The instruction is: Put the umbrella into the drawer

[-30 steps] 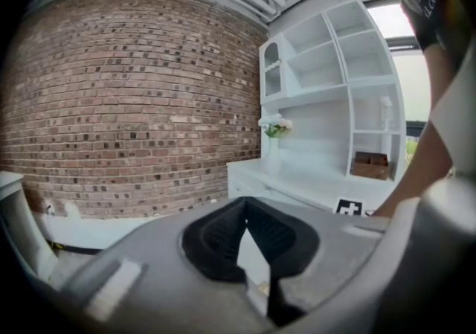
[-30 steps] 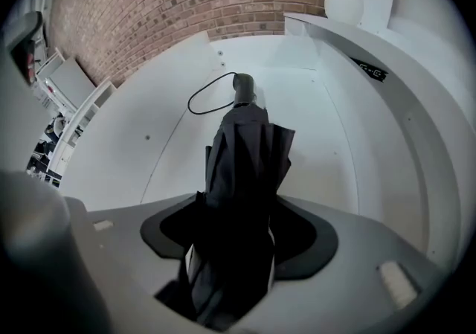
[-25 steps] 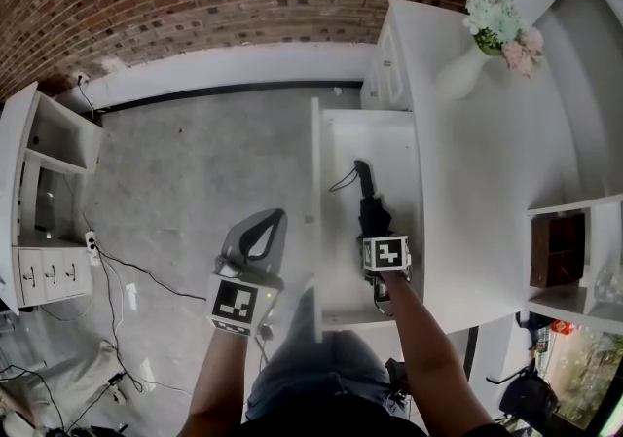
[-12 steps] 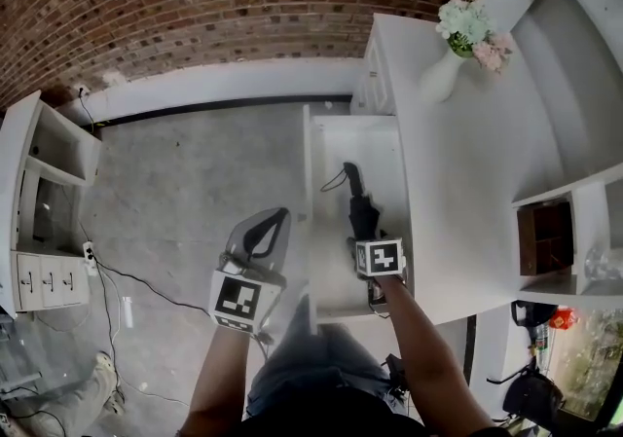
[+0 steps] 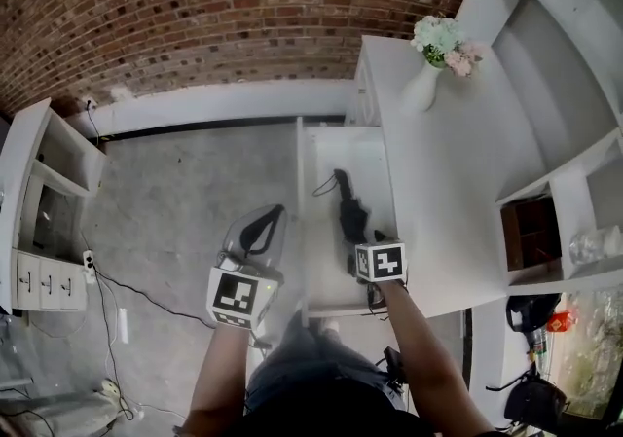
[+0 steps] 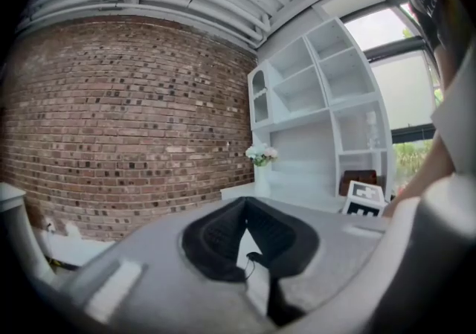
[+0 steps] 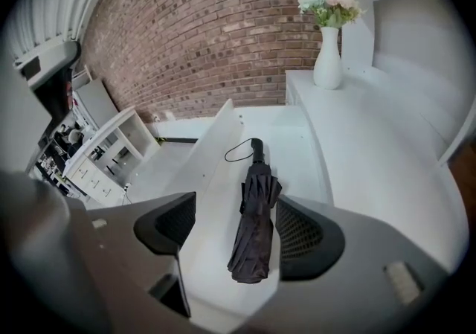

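Note:
The black folded umbrella lies lengthwise in the open white drawer, handle and wrist loop at the far end. My right gripper hangs above its near end, pointing steeply down. In the right gripper view the umbrella shows below, between the pads, and neither pad touches it. That gripper is open and its jaws have just been opening. My left gripper hovers left of the drawer front over the floor. Its tips meet, with nothing held.
The drawer sticks out from a white cabinet that carries a white vase of flowers. A shelf unit with a brown box stands at the right. A brick wall is at the back. A low white shelf and cables are on the concrete floor at left.
Both grippers have risen. The right one has lifted away from the umbrella, which stays lying in the drawer. The left one stays shut.

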Demonstrator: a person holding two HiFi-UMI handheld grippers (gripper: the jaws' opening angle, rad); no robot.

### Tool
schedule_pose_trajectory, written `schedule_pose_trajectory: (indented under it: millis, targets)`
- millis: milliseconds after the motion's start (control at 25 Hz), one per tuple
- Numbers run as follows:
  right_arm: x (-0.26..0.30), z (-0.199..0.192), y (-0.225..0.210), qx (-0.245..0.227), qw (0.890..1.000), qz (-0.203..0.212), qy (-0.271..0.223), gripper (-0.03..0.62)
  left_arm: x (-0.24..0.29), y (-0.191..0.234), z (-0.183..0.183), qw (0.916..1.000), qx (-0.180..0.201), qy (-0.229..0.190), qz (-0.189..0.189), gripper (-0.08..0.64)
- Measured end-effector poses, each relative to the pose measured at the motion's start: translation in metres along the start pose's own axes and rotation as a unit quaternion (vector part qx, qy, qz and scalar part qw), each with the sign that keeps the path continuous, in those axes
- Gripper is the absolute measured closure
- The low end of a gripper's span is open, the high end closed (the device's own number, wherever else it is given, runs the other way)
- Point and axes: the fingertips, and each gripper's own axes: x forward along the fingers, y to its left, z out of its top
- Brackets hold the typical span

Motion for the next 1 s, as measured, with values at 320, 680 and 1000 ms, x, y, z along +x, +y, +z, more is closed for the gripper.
schedule_pose_trajectory:
  millis: [320, 680, 1000]
  targets:
    - [-0.052, 0.024, -0.001, -0.004, 0.998, -0.005, -0.061, 0.379, -0.010, -0.015, 0.032, 0.9992, 0.022, -0.033, 0.001, 0.561]
    - [-0.111, 0.049, 0.005, -0.017, 0.990, -0.006, -0.138, 0.482, -0.018, -0.019, 0.059, 0.9972, 0.041, -0.062, 0.000, 0.561]
    - [-0.167, 0.065, 0.008, -0.021, 0.979, -0.006, -0.203, 0.588, -0.020, -0.021, 0.076, 0.9952, 0.047, -0.086, -0.004, 0.561]
